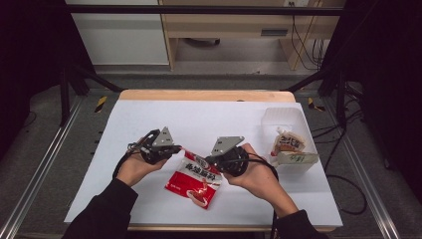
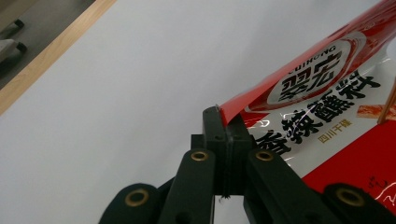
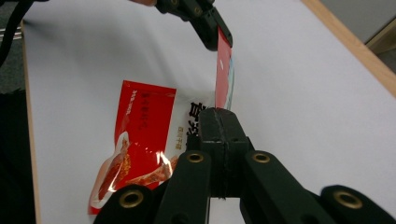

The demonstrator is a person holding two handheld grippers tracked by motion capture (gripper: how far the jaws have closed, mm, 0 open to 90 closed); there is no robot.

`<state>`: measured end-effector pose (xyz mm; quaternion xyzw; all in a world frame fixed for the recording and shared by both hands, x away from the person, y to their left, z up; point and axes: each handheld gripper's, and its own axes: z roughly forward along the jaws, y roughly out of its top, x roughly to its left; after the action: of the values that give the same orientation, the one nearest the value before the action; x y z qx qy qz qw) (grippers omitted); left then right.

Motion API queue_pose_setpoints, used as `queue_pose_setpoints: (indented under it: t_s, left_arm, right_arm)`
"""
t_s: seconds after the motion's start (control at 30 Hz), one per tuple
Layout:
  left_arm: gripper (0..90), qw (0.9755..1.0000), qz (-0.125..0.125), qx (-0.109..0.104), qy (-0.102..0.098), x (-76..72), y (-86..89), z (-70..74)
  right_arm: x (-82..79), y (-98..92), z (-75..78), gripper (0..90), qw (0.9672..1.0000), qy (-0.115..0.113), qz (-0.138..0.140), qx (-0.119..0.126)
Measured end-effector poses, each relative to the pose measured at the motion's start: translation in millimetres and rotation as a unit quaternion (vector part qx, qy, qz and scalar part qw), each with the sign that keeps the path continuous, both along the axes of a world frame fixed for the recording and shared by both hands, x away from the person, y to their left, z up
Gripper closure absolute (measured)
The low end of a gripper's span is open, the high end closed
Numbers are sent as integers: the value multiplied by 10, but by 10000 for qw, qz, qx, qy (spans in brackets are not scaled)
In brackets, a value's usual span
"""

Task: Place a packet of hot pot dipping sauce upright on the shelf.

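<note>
**Two tongs pinching one red sachet by its top edge**

Two pairs of tongs are working over the white worktop (image 1: 149,119), and we are logging both as clamped on the same item. We are seeing the left tongs (image 1: 175,149) closing flat on the top corner of the red sachet (image 1: 195,180); in the left gripper view the jaws are meeting with the red sealed edge of the sachet (image 2: 327,121) caught between their tips (image 2: 223,122). We are seeing the right tongs (image 1: 209,160) biting the same top edge at its other end; in the right gripper view the jaws are pressing together on the sachet's upper strip (image 3: 223,70), with the left tongs (image 3: 223,38) holding the far end of that strip.

The sachet is sitting near the middle of the worktop, between the two hands. Its top edge is being held up off the surface, stretched between the two grips, while its lower part is lying on the white sheet toward the near edge.

Well apart, at the right side of the worktop, a clear plastic box (image 1: 283,117) is holding another packet (image 1: 289,144).
</note>
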<state>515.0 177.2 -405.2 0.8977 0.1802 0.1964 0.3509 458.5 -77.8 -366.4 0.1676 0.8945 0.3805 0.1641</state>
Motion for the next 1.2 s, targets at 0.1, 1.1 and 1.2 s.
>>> queue_pose_setpoints:
  t_s: [0.1, 1.1, 1.2]
  left_arm:
    - [900, 10000, 32, 83, -24, -27, 1, 45]
    - [706, 9979, 338, -511, -208, -226, 228, 240]
    - [507, 9948, 538, -842, -210, -285, 332, 205]
  right_arm:
    - [15, 21, -2, 686, 9998, 8, -109, -159]
    - [152, 173, -57, 897, 9972, 421, -356, -499]
    - [160, 152, -15, 897, 9977, 434, -374, -352]
